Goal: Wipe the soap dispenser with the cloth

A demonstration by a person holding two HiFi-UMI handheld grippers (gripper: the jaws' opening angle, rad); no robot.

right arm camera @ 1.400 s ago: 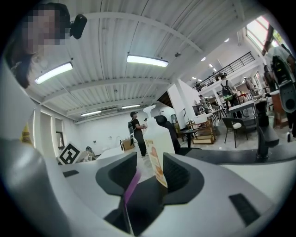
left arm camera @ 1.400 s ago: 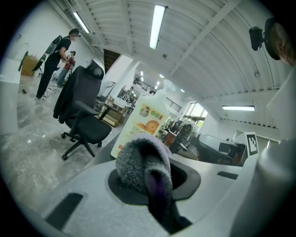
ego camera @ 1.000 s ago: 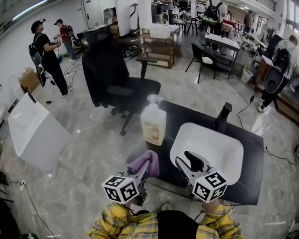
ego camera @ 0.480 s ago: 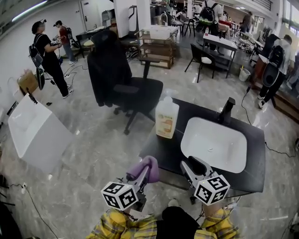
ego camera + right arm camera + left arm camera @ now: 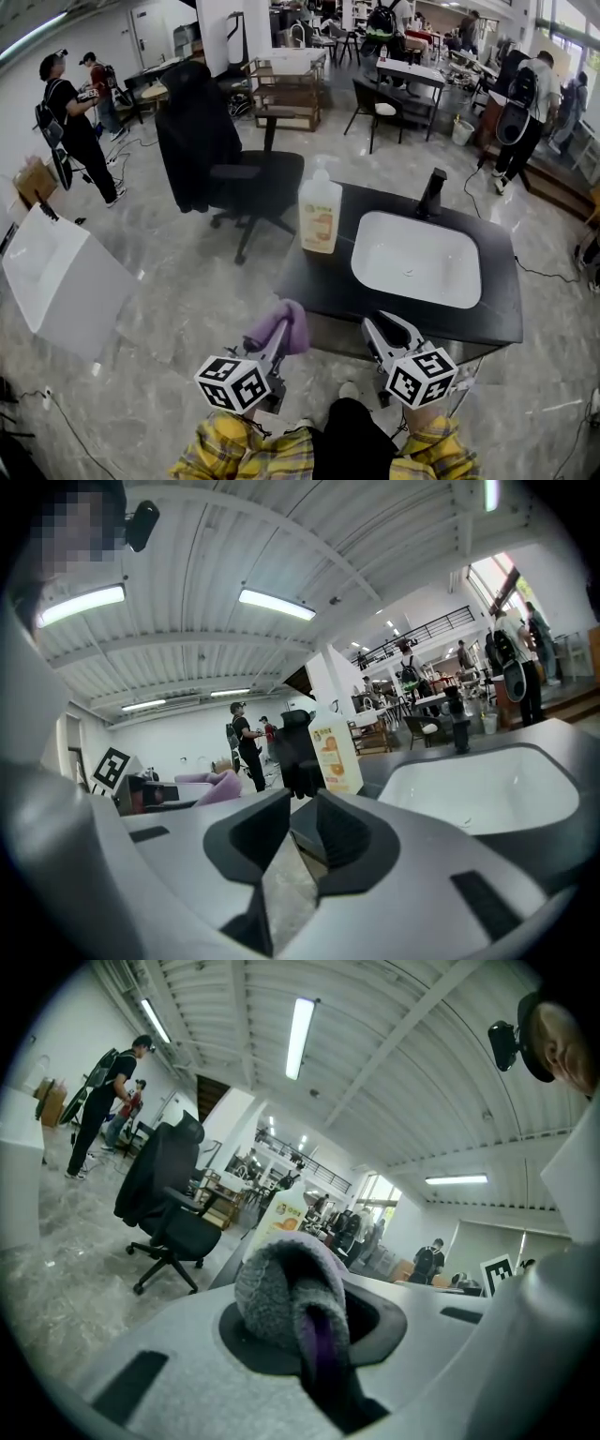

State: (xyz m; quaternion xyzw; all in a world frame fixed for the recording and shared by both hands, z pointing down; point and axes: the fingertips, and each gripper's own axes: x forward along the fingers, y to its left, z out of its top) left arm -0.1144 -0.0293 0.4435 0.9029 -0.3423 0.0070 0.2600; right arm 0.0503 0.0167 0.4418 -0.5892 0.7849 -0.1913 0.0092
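Purple cloth (image 5: 270, 328) is bunched in my left tool (image 5: 281, 336), whose jaws are clamped on it, with a fold bulging out past the tips. My right tool (image 5: 389, 330) holds nothing. Its jaws are closing and stand narrowly apart on empty air.

The soap dispenser (image 5: 320, 214) stands upright on the black tabletop (image 5: 309, 281), ahead of the left tool and well apart from it. From the right tool it sits ahead and off to the left, with the white basin (image 5: 415, 260) straight in front of that tool.

As I judge it, only the pick-up is done. The cloth is in hand but touches nothing on the bottle, so the approach and all the wiping remain.

The dispenser carries an orange-and-white label with what looks like a small green mark near its top. The print is too small for me to read in any view. The only other markings are the black-and-white square codes on the tool cubes.
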